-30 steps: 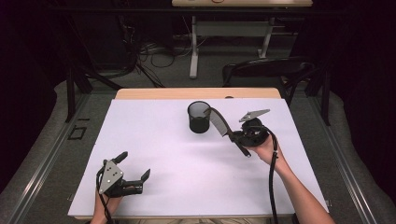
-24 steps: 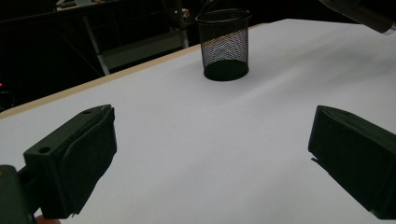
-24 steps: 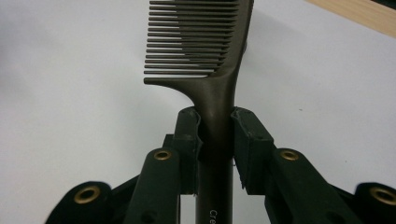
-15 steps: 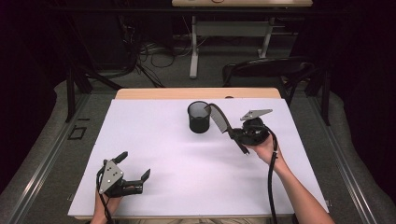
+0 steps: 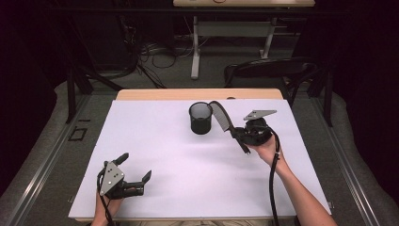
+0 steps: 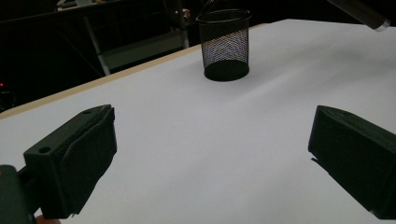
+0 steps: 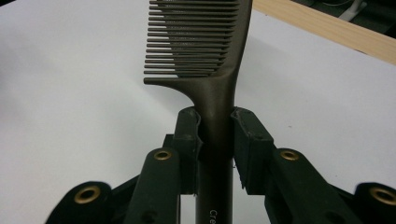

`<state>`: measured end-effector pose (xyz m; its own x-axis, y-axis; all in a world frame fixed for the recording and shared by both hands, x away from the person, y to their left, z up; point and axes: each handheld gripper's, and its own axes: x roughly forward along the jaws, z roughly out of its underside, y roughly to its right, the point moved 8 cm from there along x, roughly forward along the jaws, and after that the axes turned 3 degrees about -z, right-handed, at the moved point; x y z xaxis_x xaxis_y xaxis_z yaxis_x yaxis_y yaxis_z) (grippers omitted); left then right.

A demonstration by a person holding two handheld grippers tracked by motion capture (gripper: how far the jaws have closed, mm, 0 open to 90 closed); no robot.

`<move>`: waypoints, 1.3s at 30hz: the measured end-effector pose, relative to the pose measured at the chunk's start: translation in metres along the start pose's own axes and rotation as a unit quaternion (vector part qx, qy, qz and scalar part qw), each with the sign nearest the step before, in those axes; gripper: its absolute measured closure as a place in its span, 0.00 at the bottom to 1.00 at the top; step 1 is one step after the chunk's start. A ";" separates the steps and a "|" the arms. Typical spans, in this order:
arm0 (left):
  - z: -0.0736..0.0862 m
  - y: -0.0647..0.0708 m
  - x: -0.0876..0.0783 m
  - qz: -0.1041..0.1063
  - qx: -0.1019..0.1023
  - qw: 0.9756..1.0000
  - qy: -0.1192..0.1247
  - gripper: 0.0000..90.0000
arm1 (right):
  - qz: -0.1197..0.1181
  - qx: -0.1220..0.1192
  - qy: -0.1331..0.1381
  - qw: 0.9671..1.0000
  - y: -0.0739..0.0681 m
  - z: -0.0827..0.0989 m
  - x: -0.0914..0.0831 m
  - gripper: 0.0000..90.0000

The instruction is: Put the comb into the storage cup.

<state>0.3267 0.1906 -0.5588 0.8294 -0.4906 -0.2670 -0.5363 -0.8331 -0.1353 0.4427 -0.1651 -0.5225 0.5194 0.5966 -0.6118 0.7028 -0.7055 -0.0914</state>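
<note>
Right claw (image 5: 238, 133) clamping a dark comb (image 7: 205, 56) by its handle, both jaws pressing against the sides, teeth end sticking out past the jaws and slanting up just beside the black mesh cup (image 5: 201, 118). Left claw (image 5: 137, 170) resting low on the white surface (image 5: 188, 165), jaws gaping wide and gripping nothing, cup standing well ahead of it.
</note>
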 end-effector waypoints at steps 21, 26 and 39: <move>0.000 0.000 0.000 -0.001 0.000 1.000 0.002 0.01 | 0.009 0.004 0.054 0.998 0.002 -0.014 -0.001 0.81; 0.000 -0.001 0.000 -0.002 0.000 1.000 0.002 0.01 | 0.010 0.004 0.064 0.998 0.001 -0.018 -0.001 0.81; -0.001 -0.001 -0.001 -0.001 0.001 1.000 0.003 0.01 | 0.013 0.002 0.082 0.997 0.000 -0.024 0.000 0.81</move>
<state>0.3266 0.1913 -0.5580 0.8318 -0.4897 -0.2615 -0.5343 -0.8340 -0.1377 0.4545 -0.1558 -0.5033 0.6098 0.6326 -0.4774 0.6868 -0.7224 -0.0801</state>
